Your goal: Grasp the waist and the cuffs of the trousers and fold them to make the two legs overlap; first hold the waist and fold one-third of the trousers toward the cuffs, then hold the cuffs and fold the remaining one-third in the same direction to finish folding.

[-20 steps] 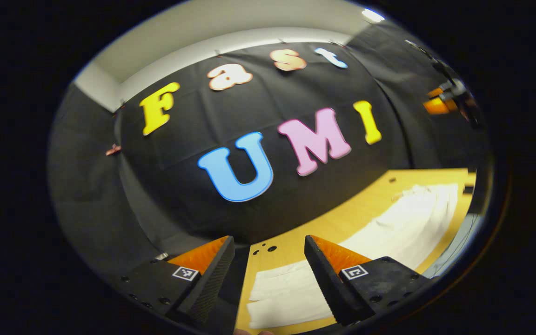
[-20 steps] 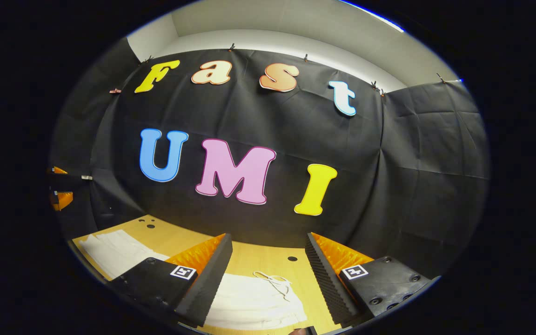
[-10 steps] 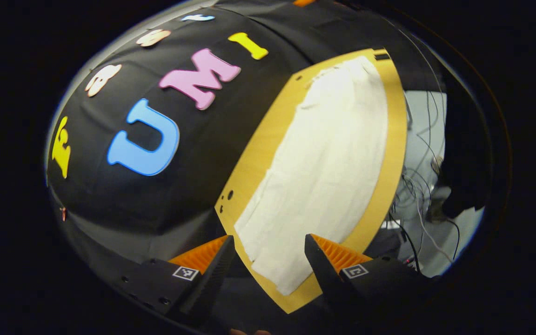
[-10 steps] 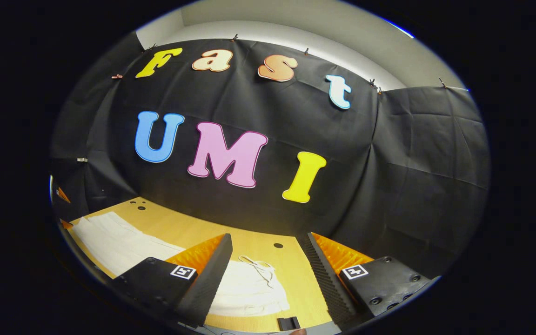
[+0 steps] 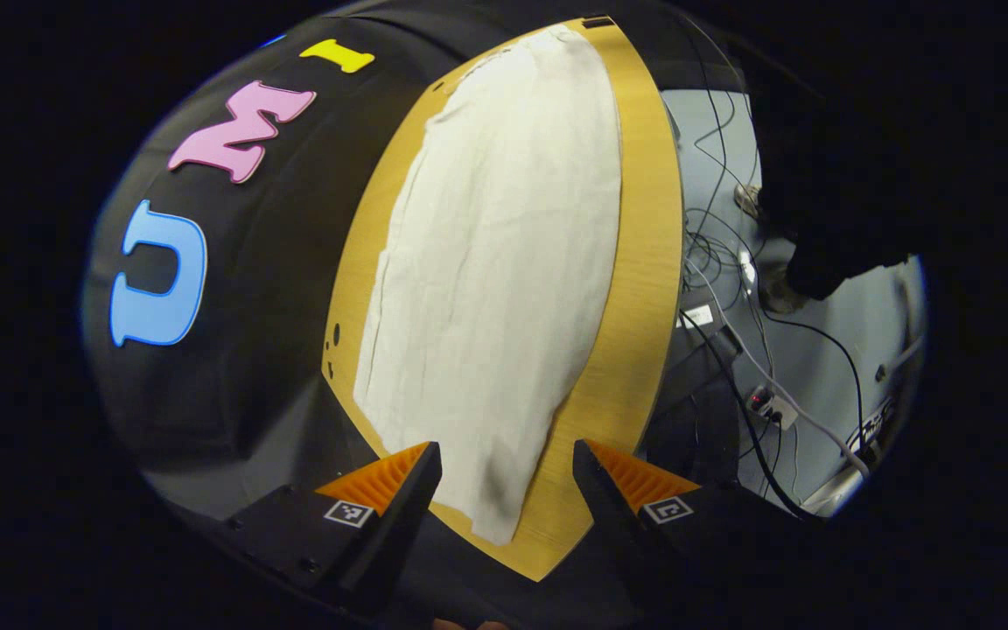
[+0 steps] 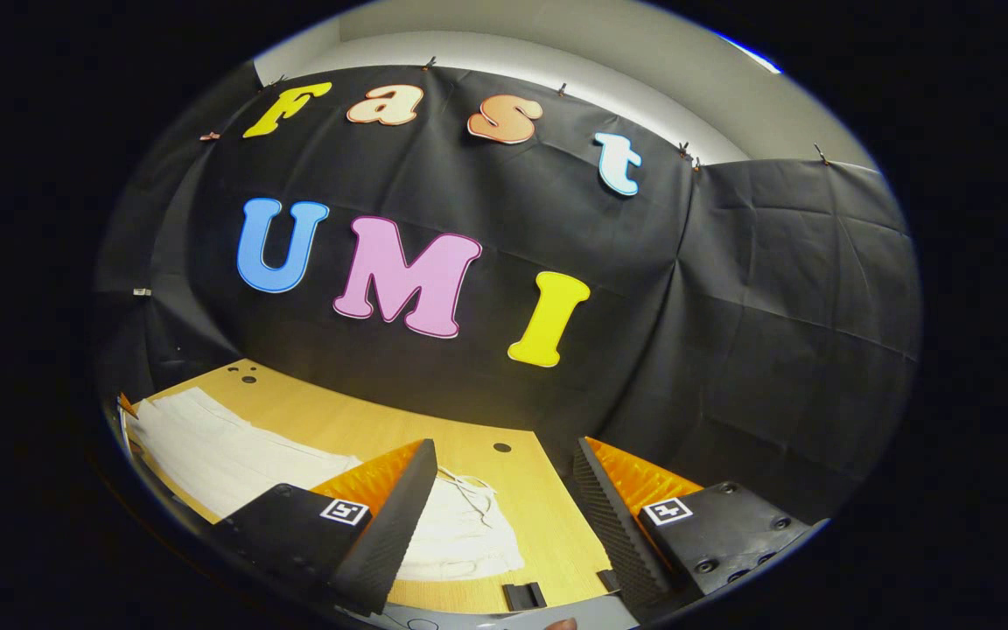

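The white trousers [image 5: 495, 262] lie flat and spread along the wooden worktop [image 5: 644, 262], covering most of its length, with a bare strip of wood showing on either long side. In the left gripper view the left gripper [image 5: 507, 490] hangs above one short end of the worktop, its two fingers spread wide apart with nothing between them; the narrow end of the trousers reaches toward the gap between the fingers and stops just short of the worktop's corner. Whether that end is the cuffs cannot be told for sure from this view. Beyond the worktop's long edge a grey floor [image 5: 819, 367] carries a tangle of cables [image 5: 758, 350]. Small round holes [image 5: 335, 334] sit in the wood near the worktop's edge by the black cloth wall. In the right gripper view the right gripper [image 6: 504, 499] hovers over the other short end of the worktop [image 6: 548, 516], fingers likewise wide open and holding nothing. The waist of the trousers [image 6: 460, 534], with a thin white drawstring [image 6: 469, 490] lying loose on top, sits partly behind the gripper's one finger, near the front edge, while the legs run away toward the far corner. A single round hole [image 6: 501, 447] shows in the bare wood beside the waist.
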A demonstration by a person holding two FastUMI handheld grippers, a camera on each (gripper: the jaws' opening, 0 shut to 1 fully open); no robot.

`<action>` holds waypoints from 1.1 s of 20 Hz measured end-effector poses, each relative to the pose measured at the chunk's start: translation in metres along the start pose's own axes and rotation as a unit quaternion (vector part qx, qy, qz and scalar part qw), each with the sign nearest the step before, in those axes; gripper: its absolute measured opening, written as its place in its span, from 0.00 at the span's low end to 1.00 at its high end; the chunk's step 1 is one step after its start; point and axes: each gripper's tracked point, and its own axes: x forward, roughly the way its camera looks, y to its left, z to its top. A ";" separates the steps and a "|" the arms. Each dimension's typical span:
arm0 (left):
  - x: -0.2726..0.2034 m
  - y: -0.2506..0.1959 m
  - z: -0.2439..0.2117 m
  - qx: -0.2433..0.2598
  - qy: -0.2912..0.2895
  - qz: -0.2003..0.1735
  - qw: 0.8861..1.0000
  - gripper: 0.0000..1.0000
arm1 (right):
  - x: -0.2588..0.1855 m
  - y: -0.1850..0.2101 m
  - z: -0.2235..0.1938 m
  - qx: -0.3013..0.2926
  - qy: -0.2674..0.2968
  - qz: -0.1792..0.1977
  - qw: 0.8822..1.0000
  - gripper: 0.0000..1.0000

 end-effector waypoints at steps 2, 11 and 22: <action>0.006 0.002 -0.008 0.012 0.012 0.000 1.000 0.96 | -0.002 -0.001 -0.003 -0.002 0.004 -0.002 1.000 0.97; 0.053 0.032 -0.024 -0.003 0.058 -0.024 0.998 0.77 | -0.002 -0.006 -0.012 -0.007 0.018 -0.022 1.000 0.97; 0.066 0.030 -0.023 -0.040 0.084 -0.072 0.993 0.07 | 0.037 -0.002 -0.113 -0.218 0.098 0.059 0.969 0.98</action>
